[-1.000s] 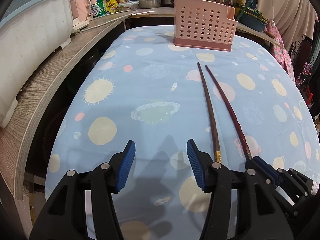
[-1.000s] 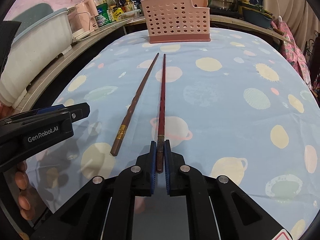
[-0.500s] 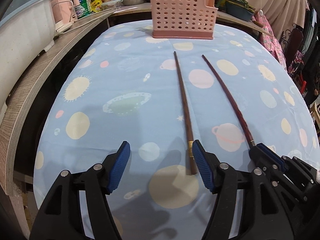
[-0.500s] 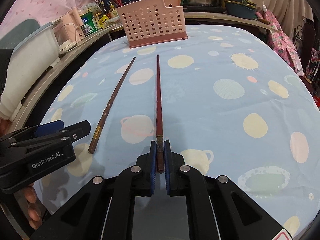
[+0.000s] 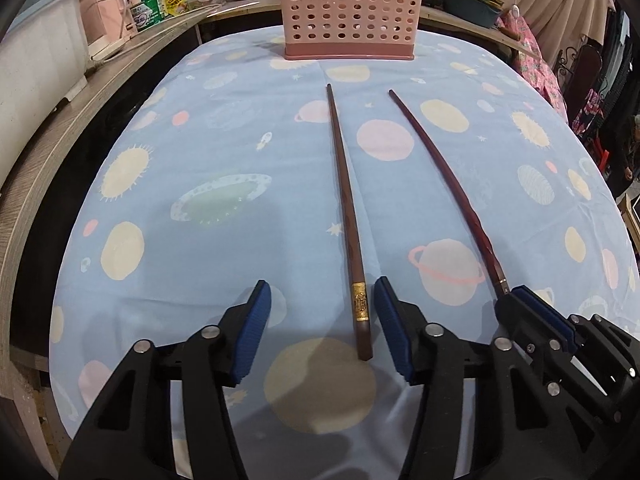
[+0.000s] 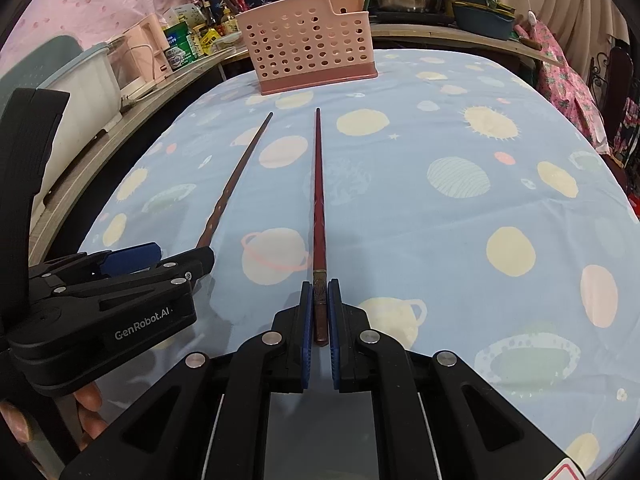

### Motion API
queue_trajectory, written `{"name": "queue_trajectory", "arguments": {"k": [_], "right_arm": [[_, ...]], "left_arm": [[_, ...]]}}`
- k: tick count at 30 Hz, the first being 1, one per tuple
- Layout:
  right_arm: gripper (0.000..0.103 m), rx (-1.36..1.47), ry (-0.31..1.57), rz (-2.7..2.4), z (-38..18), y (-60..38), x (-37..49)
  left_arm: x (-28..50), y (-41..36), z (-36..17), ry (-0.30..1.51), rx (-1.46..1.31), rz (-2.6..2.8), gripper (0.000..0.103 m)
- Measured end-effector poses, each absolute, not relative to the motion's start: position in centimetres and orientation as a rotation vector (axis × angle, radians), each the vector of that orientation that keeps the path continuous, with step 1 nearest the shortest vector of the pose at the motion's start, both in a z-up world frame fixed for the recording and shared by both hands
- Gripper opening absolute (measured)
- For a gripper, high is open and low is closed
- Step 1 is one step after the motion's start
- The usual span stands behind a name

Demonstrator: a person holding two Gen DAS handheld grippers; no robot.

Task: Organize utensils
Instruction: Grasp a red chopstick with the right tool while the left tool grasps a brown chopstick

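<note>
Straddling the brown chopstick [image 5: 347, 216] now, left gripper [image 5: 324, 326] jaws wide open w/ its gold-banded end between the pads, unlike 1 s ago when it lay right of them. Right gripper [image 6: 319, 312] stays clamped on red chopstick [image 6: 319, 188]. Pink basket [image 5: 349, 8] at far end of tablecloth [image 5: 200, 140].

A table [image 5: 168, 208] is covered by a light blue cloth printed with planets and suns, filling most of the frame. At top centre a pink perforated basket [image 5: 350, 8] is stood on it, and below, at centre, a brown chopstick [image 5: 346, 216] is laid beside a red chopstick [image 5: 452, 184], apart
</note>
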State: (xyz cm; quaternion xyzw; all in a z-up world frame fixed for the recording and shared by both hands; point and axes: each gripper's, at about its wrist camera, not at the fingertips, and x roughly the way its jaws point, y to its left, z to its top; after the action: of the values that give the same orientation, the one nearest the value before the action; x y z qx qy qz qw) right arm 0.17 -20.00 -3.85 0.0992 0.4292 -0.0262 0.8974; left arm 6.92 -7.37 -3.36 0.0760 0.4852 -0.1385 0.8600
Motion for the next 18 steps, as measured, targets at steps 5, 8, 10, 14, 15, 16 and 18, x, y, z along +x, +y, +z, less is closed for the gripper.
{"name": "queue_trajectory", "arguments": {"k": [5,8,10,14,15,16,18], "right_arm": [[0.007,0.202,0.889,-0.054,-3.86,-19.94,0.19],[0.007,0.202,0.889,-0.053,-3.86,-19.92,0.19],[0.007,0.199,0.89,-0.054,-3.84,-19.85,0.18],[0.007,0.194,0.894,-0.054,-3.84,-19.82,0.23],[0.007,0.194,0.894,-0.054,-3.83,-19.82,0.24],[0.007,0.195,0.895,-0.054,-3.82,-19.84,0.24],[0.007,0.2,0.898,-0.053,-3.82,-19.84,0.23]], "left_arm": [[6.69,-7.7,-3.23,1.014,0.174,-0.317,0.019],[6.6,-7.78,-3.22,1.016,0.174,-0.326,0.011],[6.58,-7.77,-3.2,1.018,0.171,-0.333,0.007],[6.59,-7.59,-3.15,1.028,0.154,-0.343,0.007],[6.62,-7.57,-3.14,1.031,0.151,-0.345,0.007],[6.63,-7.53,-3.13,1.034,0.148,-0.348,0.007],[6.66,-7.37,-3.03,1.045,0.135,-0.354,0.007]]}}
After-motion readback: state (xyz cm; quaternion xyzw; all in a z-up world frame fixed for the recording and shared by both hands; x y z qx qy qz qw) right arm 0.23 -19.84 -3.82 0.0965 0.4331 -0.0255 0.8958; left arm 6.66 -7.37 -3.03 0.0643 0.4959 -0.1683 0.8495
